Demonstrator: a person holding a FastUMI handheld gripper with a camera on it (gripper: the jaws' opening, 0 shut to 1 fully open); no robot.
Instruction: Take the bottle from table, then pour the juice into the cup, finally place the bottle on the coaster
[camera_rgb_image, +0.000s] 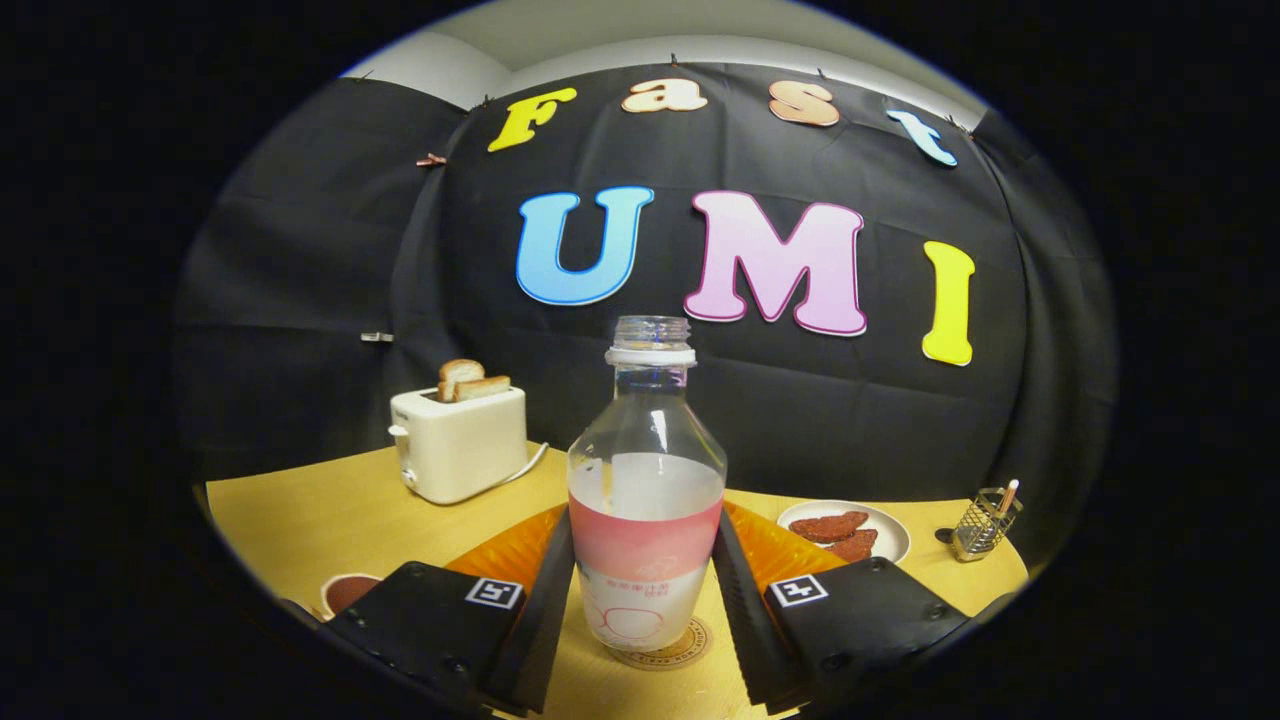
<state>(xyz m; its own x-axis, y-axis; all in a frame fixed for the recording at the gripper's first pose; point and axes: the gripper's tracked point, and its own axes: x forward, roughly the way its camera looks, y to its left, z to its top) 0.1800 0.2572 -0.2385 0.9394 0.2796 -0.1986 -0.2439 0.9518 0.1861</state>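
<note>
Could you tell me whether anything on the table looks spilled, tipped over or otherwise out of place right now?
Nothing stands out. The uncapped bottle stands upright on the coaster between the gripper jaws, which sit against its sides, with no spill visible around it. The toaster and the plate sit level on the table.

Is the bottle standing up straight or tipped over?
Standing upright. The bottle has its open neck pointing up and its base sits on the coaster, between the fingers of the hand-held gripper, which press its sides.
</note>
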